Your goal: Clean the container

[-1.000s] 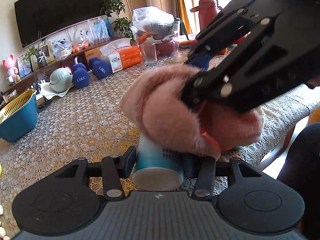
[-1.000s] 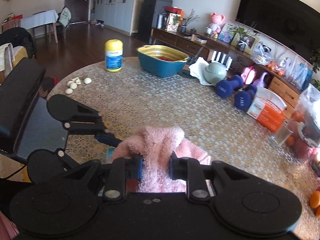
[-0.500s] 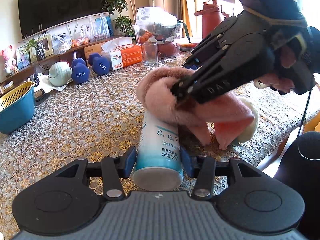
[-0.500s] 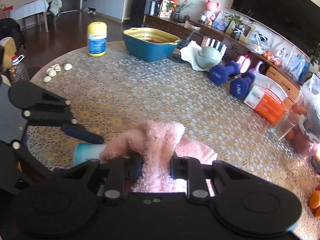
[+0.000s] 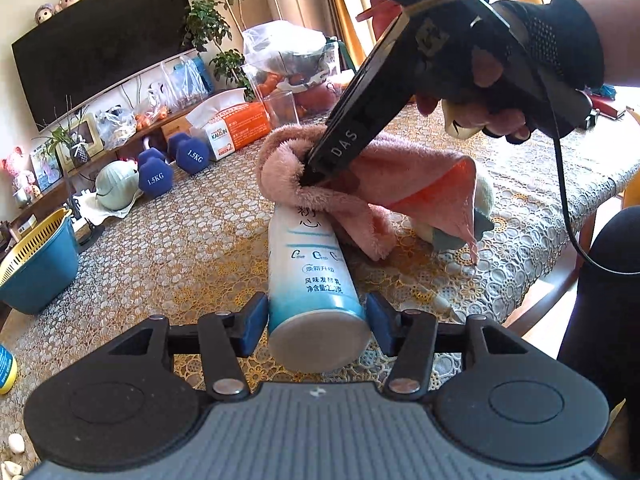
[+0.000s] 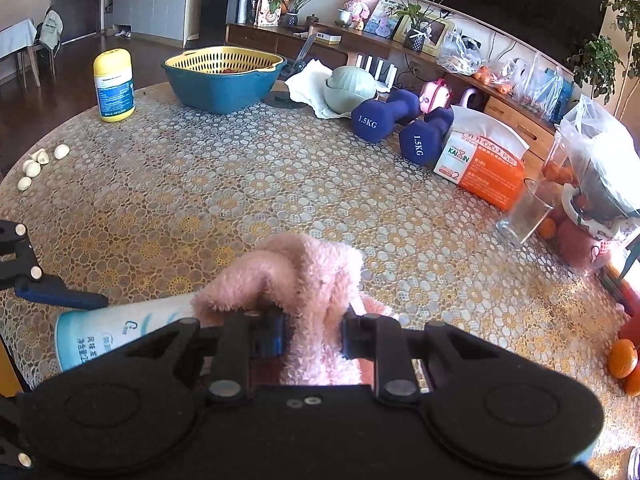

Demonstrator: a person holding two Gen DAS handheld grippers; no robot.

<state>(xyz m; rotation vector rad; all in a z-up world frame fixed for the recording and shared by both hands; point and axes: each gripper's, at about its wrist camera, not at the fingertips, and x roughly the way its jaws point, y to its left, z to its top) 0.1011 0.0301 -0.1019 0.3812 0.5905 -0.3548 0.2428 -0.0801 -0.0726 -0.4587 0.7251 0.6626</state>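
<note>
1. Right now your left gripper (image 5: 316, 322) has its jaws opening with the container (image 5: 314, 276) between them; in the left wrist view the blue pads stand just beside the can's sides, with a sliver of gap on each, so the hold is loosening.
2. Your right gripper (image 6: 312, 334) is clamped narrow on the pink cloth (image 6: 304, 276), bunched over the far end of the container, at the centre of the left wrist view.
3. The container lies tipped at lower centre of the left wrist frame, flat base toward the camera; in the right wrist view it pokes out at lower left.
4. Risk one: the can is a smooth, glossy cylinder. With the pads letting go, I judge it could roll on the table (image 6: 280, 184) or slide away when you push the cloth along it.
5. Risk two: the cloth is thick, fluffy pile with a loose corner hanging toward the tablecloth. It may drag across the lace and snag in its open, ringed weave.
6. Risk three: a hard wipe toward the near edge, at lower right of the left wrist frame, could send the freed can off the table.
7. Whether the can's top has a cap I cannot tell; the cloth hides it.
</note>
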